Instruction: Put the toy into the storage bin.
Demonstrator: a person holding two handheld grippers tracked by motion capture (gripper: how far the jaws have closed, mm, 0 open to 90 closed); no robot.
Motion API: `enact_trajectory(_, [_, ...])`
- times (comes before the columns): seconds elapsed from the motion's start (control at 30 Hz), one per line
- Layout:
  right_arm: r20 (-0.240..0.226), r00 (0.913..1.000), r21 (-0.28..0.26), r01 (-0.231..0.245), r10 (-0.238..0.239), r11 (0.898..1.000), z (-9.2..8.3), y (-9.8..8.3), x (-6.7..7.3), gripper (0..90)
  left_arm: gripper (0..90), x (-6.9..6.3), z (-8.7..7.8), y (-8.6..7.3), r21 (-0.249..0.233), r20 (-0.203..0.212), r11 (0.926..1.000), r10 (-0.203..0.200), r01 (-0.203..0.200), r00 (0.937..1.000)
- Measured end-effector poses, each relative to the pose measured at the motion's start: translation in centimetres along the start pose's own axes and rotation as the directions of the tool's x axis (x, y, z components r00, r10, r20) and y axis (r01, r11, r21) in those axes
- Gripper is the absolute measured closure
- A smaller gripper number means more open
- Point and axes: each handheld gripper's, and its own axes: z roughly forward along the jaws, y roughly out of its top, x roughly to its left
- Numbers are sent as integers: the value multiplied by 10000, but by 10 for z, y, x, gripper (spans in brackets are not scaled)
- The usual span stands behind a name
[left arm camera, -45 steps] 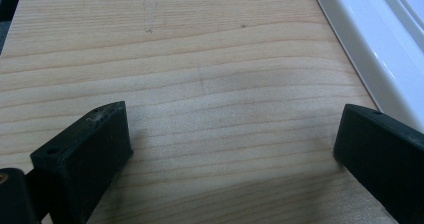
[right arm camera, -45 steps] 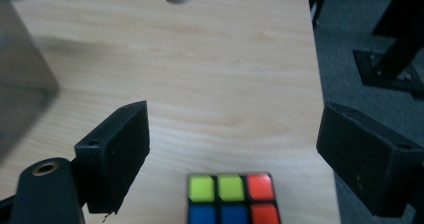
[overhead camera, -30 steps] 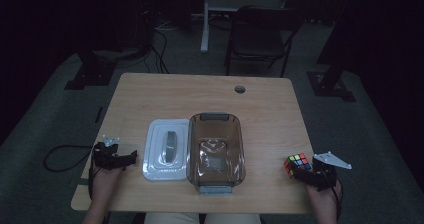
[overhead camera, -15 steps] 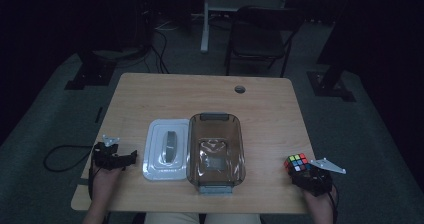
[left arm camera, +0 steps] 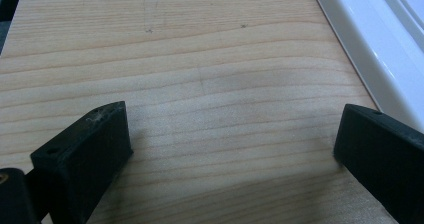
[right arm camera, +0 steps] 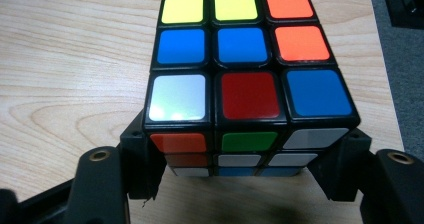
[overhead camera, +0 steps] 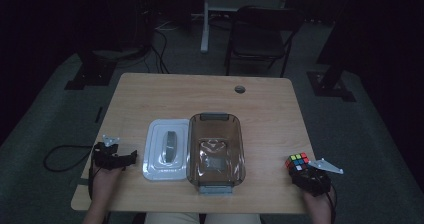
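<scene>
The right gripper (right arm camera: 247,176) has sunk, its jaws just closing onto the multicoloured plastic puzzle cube (right arm camera: 247,79) near the wooden table (overhead camera: 200,99)'s right edge; the left gripper (left arm camera: 230,149) gapes empty.

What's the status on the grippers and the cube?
Right gripper just closed, clamped on puzzle cube at table's right edge. Left gripper open over bare wood beside white lid. Nothing in the way.

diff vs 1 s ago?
The right gripper has sunk slightly toward the table and its jaws have just been closing: they now clamp the puzzle cube from both sides. The cube sits in the same spot. Unchanged: the left gripper, open on bare wood beside the white lid, and the brown container.
</scene>
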Motion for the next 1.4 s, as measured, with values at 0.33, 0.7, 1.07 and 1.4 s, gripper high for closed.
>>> enact_trajectory(0.33, [-107,9998,-86,194,-194,9998,-2,7,0,337,24,0,0,0,1,1,10000,-1,1,10000])
enact_trajectory(0.7, [-662,9938,-718,844,-892,9938,-20,34,9,338,24,0,0,0,-1,2,10000,0,0,10000])
enact_trajectory(1.07, [-1754,9698,-1549,1429,-1695,9775,-39,68,29,338,24,0,0,0,1,0,10000,1,-1,10000])
enact_trajectory(1.4, [-2774,9256,-2267,1976,-2577,9537,-56,93,57,338,24,0,0,0,-2,0,10000,3,-3,10000])
